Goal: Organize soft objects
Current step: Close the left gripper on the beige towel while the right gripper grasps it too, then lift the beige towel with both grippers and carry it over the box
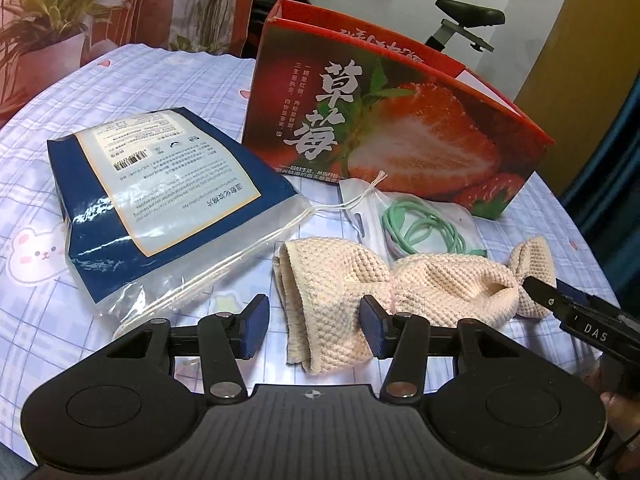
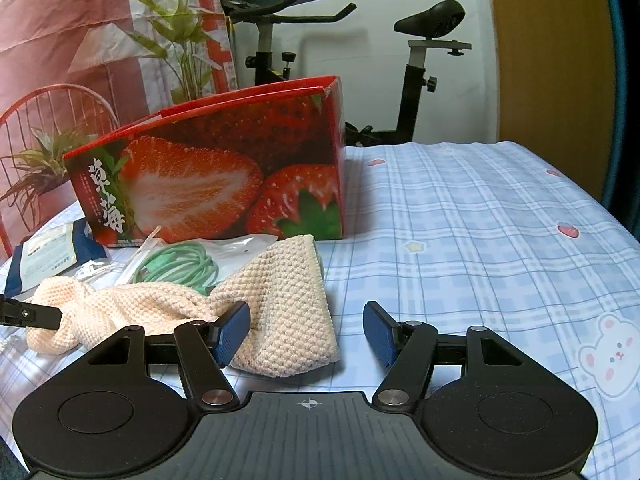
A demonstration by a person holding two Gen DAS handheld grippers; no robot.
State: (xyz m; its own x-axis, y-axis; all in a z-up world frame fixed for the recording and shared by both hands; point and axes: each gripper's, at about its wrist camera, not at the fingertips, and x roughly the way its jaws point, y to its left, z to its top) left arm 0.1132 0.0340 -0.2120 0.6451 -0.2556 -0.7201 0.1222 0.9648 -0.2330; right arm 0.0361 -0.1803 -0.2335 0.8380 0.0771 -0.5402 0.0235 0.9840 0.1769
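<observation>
A peach waffle-knit cloth (image 1: 432, 284) lies bunched on the checked tablecloth (image 2: 480, 220) in front of the strawberry box (image 1: 400, 128). My left gripper (image 1: 315, 326) stands open over the cloth's left end; the right pad overlaps the fabric and the left pad stays clear of it. My right gripper (image 2: 306, 334) is open at the cloth's (image 2: 280, 300) other end, with its left pad against the fabric and its right pad off it. One finger of the right gripper (image 1: 560, 304) shows at the cloth's pinched part in the left wrist view.
A blue and clear drawstring bag of cotton pads (image 1: 160, 200) lies left of the cloth. A clear pouch with a green cable (image 1: 424, 228) sits between cloth and box. The box (image 2: 224, 172) is open at the top. Plants, a red chair and an exercise bike (image 2: 416, 80) stand behind.
</observation>
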